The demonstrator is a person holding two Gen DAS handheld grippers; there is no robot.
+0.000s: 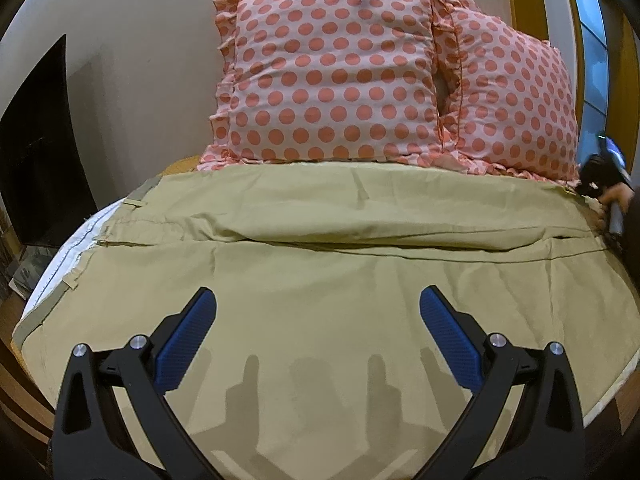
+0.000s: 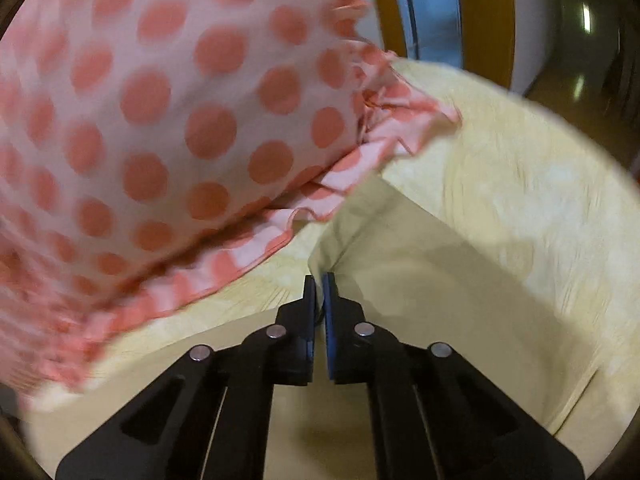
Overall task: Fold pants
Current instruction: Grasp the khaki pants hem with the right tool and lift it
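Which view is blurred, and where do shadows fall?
Right wrist view: motion blur smears the polka-dot pillow and bedsheet; the right gripper, pinching the pants, stays sharp. Left wrist view: sharp, left gripper casts shadow on the pants; fisheye bends edges.

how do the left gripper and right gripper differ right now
The left gripper is wide open, hovering above the spread khaki pants and holding nothing. The right gripper is shut, pinching a pants edge near the polka-dot pillow. Both have black arms with blue pads.
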